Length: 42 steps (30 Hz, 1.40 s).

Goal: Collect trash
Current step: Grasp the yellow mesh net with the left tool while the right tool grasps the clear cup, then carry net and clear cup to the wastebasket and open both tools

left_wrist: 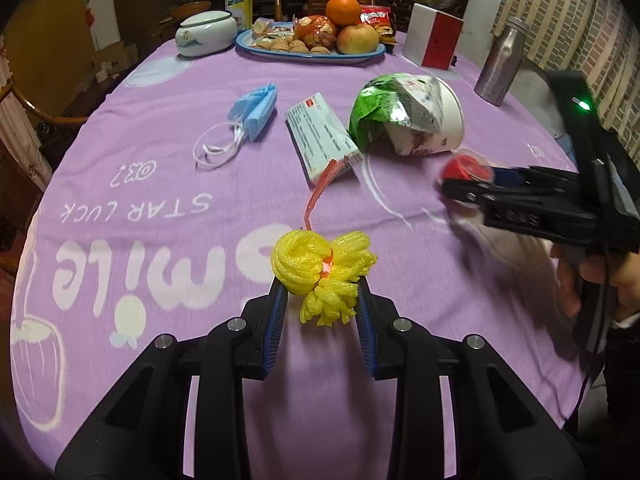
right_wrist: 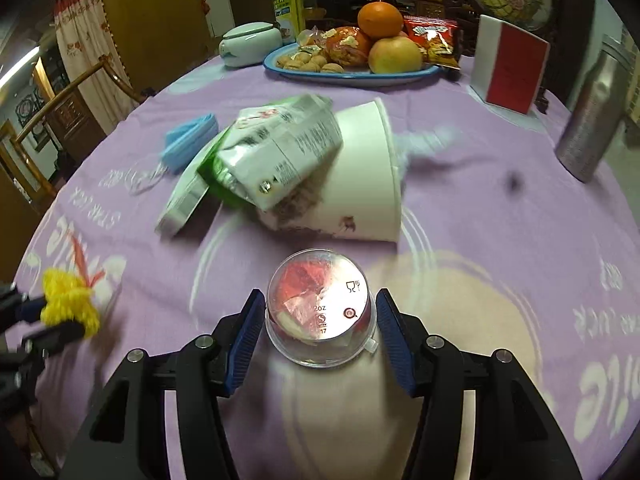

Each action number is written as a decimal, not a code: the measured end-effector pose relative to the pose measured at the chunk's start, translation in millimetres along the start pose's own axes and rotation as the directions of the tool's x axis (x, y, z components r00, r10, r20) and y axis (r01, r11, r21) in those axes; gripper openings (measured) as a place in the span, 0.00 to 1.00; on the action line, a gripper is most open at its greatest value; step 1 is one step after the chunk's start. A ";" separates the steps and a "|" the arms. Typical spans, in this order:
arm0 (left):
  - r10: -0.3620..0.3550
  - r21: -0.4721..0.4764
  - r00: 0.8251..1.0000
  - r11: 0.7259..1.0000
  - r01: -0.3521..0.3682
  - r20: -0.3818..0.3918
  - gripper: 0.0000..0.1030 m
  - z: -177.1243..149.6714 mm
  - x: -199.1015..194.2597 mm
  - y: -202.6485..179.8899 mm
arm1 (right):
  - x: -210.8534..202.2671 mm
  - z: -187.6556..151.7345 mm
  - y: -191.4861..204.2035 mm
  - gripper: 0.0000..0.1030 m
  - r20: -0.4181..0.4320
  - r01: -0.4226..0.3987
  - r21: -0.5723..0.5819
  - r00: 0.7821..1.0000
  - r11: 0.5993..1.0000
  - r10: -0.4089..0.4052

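Left wrist view: the left hand-held gripper (left_wrist: pixel 322 300) is clamping a bundle of yellow foam netting (left_wrist: pixel 322 270), its blue pads (left_wrist: pixel 276 320) pressing on both sides of the wad. An orange strip is trailing from the wad toward a flat printed packet (left_wrist: pixel 320 136) lying on the purple cloth of the surface (left_wrist: pixel 160 200). To the left of the packet a folded blue face mask (left_wrist: pixel 254 110) is lying with its white loops spread out. To the right of the packet a white paper cup (left_wrist: pixel 436 120) is lying on its side with a crumpled green and silver wrapper (left_wrist: pixel 384 108) at its mouth. A metal bottle (left_wrist: pixel 500 60) is standing at the far right, and a blue tray of fruit and snacks (left_wrist: pixel 312 46) is sitting at the far edge.

In the right wrist view, the right hand-held gripper (right_wrist: pixel 320 320) is holding a small clear plastic cup (right_wrist: pixel 320 308) with red scraps inside between its jaws; the left pad is touching the cup's side, while the right pad seems to be just beside it, so I cannot tell whether the grip is firm. The paper cup (right_wrist: pixel 368 184) is lying just beyond.
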<state>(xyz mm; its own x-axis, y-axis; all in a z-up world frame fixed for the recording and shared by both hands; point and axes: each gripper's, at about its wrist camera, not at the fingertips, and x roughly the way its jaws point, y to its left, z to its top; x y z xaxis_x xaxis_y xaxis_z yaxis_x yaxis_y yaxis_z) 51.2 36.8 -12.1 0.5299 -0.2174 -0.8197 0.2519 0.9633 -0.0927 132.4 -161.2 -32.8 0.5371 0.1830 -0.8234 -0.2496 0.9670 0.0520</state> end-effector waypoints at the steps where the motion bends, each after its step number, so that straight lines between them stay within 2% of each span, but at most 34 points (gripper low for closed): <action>1: 0.000 0.002 1.000 1.000 0.000 -0.001 0.33 -2.3 -1.1 -2.3 | -5.4 -6.9 0.0 0.55 -0.003 0.000 -0.005 1.000 1.000 0.000; 9: -0.004 0.025 1.000 1.000 0.003 0.029 0.32 -23.5 -20.1 -22.5 | -50.3 -46.1 11.1 0.55 0.039 0.004 -0.066 0.999 0.998 -0.001; 14: 0.013 0.010 0.998 1.000 -0.014 0.062 0.32 -41.6 -42.1 -24.0 | -77.1 -58.4 28.8 0.55 0.078 -0.053 -0.106 0.995 0.993 0.062; 20: 0.063 -0.043 0.993 0.997 -0.059 0.098 0.32 -76.8 -73.0 -11.6 | -103.8 -75.0 76.4 0.55 0.099 -0.121 -0.232 0.984 0.965 0.147; 26: 0.117 -0.112 0.987 0.988 -0.105 0.108 0.32 -114.0 -97.6 8.7 | -117.5 -92.1 126.3 0.55 0.084 -0.172 -0.343 0.973 0.923 0.213; 32: 0.186 -0.231 0.974 0.961 -0.153 0.128 0.32 -156.2 -131.7 44.3 | -130.4 -99.6 176.5 0.55 0.065 -0.245 -0.441 0.951 0.863 0.303; 35: 0.222 -0.284 0.966 0.942 -0.177 0.134 0.32 -176.0 -149.2 62.1 | -134.1 -101.2 208.7 0.55 0.040 -0.286 -0.495 0.936 0.821 0.350; 38: 0.275 -0.346 0.952 0.913 -0.215 0.133 0.32 -202.0 -171.0 82.5 | -137.4 -104.3 244.8 0.55 0.010 -0.322 -0.552 0.920 0.769 0.392; 41: 0.338 -0.406 0.935 0.874 -0.268 0.111 0.32 -231.7 -192.0 103.1 | -140.0 -110.3 284.6 0.55 -0.033 -0.359 -0.610 0.902 0.707 0.430; 42: 0.364 -0.433 0.926 0.853 -0.291 0.096 0.32 -244.5 -199.8 113.2 | -139.7 -113.6 303.9 0.55 -0.060 -0.381 -0.633 0.892 0.674 0.448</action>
<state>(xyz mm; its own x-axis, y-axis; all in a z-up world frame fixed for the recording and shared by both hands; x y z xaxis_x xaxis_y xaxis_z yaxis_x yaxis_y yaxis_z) -224.2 227.8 3.1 0.6602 0.1343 -0.7390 -0.2898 0.9532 -0.0857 -110.1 87.0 33.9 0.3186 0.5856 -0.7453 -0.8831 0.4692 -0.0089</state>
